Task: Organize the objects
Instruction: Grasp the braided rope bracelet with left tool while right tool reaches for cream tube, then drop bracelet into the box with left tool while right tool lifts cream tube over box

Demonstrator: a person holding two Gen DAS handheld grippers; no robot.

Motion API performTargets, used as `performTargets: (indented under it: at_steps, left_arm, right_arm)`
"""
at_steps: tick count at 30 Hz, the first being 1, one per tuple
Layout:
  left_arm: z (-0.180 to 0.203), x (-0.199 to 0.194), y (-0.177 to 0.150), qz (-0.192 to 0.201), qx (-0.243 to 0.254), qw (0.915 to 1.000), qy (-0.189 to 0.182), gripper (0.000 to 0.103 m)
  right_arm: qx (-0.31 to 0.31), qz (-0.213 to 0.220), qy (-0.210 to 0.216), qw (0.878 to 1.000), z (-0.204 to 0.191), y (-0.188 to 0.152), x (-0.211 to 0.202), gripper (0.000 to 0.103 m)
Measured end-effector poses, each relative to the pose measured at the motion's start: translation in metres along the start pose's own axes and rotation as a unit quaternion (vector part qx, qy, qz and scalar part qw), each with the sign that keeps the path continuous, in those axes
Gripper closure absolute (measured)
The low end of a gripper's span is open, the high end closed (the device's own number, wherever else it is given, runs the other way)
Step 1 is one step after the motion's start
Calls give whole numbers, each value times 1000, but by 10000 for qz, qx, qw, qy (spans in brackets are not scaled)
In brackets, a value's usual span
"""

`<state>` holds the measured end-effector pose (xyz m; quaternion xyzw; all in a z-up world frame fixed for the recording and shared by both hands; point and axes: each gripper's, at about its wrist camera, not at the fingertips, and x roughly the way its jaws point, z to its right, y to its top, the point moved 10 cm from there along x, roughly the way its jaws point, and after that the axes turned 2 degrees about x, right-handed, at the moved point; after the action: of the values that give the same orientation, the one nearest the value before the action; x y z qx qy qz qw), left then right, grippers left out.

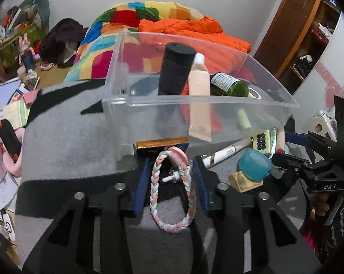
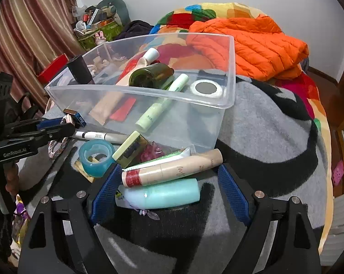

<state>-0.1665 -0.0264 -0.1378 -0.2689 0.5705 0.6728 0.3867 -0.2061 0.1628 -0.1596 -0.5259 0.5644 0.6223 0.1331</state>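
Note:
A clear plastic bin [image 1: 194,102] [image 2: 137,91] stands on the grey and black blanket. It holds a black bottle [image 1: 175,70], a peach tube [image 1: 199,96], a green glass bottle [image 2: 149,75], a pale green tube [image 2: 160,105] and a white tape roll [image 2: 206,89]. My left gripper [image 1: 170,159] is open around a pastel braided loop [image 1: 172,219] lying on the blanket, and its pads do not press on it. My right gripper [image 2: 169,166] stands wide open astride a beige tube [image 2: 172,171] and a teal bottle [image 2: 162,194].
Loose in front of the bin lie a gold-topped dark box [image 1: 161,142], a white pen [image 1: 226,151], a dotted cream tile [image 1: 261,140] and a teal tape roll [image 2: 95,157]. An orange jacket [image 2: 252,45] and a colourful quilt are behind. Clutter crowds the left.

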Motion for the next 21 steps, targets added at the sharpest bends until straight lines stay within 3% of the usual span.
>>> performTargets:
  at_steps: [4, 12, 21]
  left_arm:
    - [-1, -5, 2, 157, -59, 9999, -33, 84]
    - [1, -22, -4, 400, -64, 9992, -33, 84]
    - [12, -70, 6, 921, -22, 9957, -70, 84]
  right_arm:
    - [-41, 92, -90, 9999, 1, 1, -2, 22]
    - [-243, 237, -217, 9992, -7, -2, -9, 22]
    - [-287, 523, -179, 9981, -14, 1, -37, 22]
